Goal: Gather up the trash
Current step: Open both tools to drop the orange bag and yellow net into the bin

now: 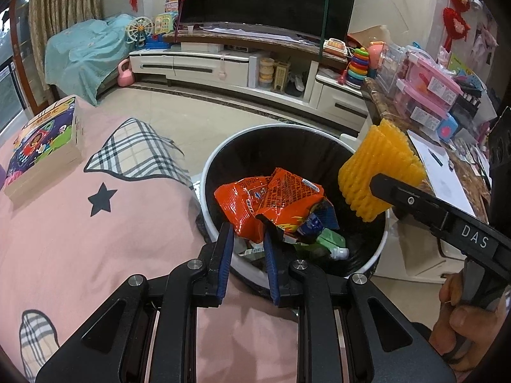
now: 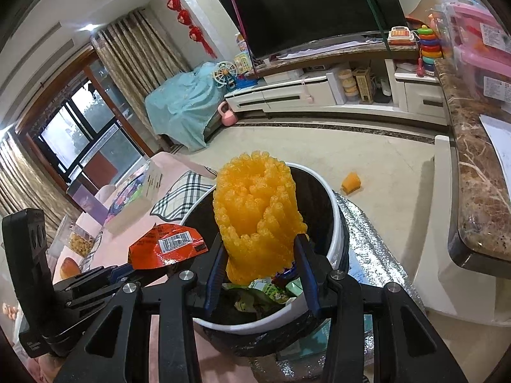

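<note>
A white-rimmed trash bin (image 1: 206,172) with a black liner stands just beyond the pink bedspread and holds several wrappers. My left gripper (image 1: 246,228) is shut on a crumpled orange snack wrapper (image 1: 271,198), which hangs over the bin's near side. In the right wrist view that wrapper (image 2: 169,244) sticks up from the left gripper (image 2: 131,266) at the lower left. My right gripper (image 2: 260,250) is shut on a yellow foam net sleeve (image 2: 255,214), held upright above the bin (image 2: 337,223). From the left wrist view the sleeve (image 1: 380,172) hovers over the bin's right rim.
A second yellow foam piece (image 2: 351,182) lies on the floor past the bin. A picture book (image 1: 44,146) rests on the pink bedspread (image 1: 95,239) at left. A marble counter (image 2: 472,191) with toy boxes runs along the right. A hand (image 1: 463,322) grips the right tool.
</note>
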`<state>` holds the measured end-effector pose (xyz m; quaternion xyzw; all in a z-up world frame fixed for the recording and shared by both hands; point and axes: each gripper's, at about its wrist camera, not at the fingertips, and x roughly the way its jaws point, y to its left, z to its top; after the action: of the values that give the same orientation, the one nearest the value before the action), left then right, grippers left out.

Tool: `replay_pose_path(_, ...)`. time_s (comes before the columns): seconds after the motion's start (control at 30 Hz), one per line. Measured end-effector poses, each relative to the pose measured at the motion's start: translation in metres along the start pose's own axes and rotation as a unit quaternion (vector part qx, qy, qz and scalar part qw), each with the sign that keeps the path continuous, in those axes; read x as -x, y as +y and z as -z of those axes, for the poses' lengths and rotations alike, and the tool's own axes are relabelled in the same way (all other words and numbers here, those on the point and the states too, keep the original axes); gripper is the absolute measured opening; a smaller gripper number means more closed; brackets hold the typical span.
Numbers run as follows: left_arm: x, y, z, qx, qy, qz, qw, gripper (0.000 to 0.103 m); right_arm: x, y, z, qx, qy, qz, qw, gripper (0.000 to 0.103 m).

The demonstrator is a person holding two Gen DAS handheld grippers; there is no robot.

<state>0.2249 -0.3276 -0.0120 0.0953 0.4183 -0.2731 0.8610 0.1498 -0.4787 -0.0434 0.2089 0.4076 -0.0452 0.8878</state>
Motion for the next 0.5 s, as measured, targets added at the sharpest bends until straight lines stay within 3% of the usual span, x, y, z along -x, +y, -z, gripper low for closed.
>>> replay_pose_path(0.5,-0.011,-0.001,-0.007,-0.006,0.009,-0.006,0.9999,0.021,-0.015,0.0,-0.009,0.011,0.019,0.01,1.0,0.044)
